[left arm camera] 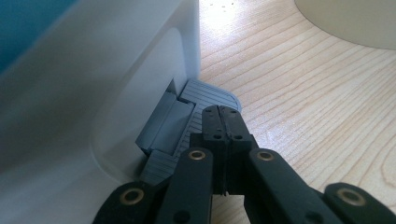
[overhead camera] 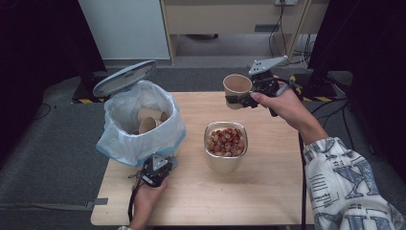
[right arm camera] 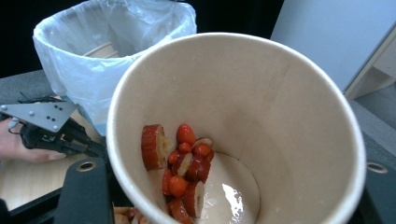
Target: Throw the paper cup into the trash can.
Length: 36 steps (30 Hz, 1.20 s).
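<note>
A light wooden table on grey carpet, with pale furniture behind.

The table [overhead camera: 268, 191] fills the lower middle of the high view, its grain pale and evenly lit. Grey carpet [overhead camera: 52, 158] surrounds it. At the upper middle stands a beige cabinet [overhead camera: 215, 19], with a white panel [overhead camera: 124, 28] at its left. Dark screens [overhead camera: 38, 43] close off both upper corners, and black cables [overhead camera: 287, 33] hang at the upper right.

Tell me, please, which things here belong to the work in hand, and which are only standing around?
In the work:
- paper cup with fruit slices, held by the right gripper
- metal bowl
- lined bin
- bin pedal, under the shut left gripper

Standing around:
- wooden cabinet
- cables
</note>
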Motion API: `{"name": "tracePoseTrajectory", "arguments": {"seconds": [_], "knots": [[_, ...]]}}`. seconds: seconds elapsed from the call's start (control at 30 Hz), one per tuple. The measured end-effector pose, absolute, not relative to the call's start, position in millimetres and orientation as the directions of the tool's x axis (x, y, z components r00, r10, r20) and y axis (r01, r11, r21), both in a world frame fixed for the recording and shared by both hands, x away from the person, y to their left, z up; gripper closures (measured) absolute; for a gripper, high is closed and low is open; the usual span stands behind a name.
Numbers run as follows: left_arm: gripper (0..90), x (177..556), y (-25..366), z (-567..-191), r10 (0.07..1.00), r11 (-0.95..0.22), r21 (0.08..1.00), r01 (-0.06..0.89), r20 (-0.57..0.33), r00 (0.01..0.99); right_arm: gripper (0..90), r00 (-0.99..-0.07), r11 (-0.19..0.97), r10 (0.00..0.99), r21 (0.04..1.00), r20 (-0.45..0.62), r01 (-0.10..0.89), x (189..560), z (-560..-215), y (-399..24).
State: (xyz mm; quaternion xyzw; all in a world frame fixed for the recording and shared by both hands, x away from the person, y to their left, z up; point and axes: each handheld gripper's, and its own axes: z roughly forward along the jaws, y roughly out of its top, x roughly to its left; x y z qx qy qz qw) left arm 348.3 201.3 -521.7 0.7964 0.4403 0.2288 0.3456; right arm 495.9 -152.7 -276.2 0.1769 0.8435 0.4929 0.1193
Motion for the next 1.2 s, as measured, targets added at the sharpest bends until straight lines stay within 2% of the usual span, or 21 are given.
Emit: {"name": "tracePoseTrajectory", "arguments": {"seconds": [1.2], "knots": [[89.2, 349, 202, -522, 0.859, -0.372, 0.752, 0.544, 0.058, 0.509, 31.4, -0.941, 0.428, 0.328, 0.875, 0.082, 0.226, 494, -276, -64]]}}
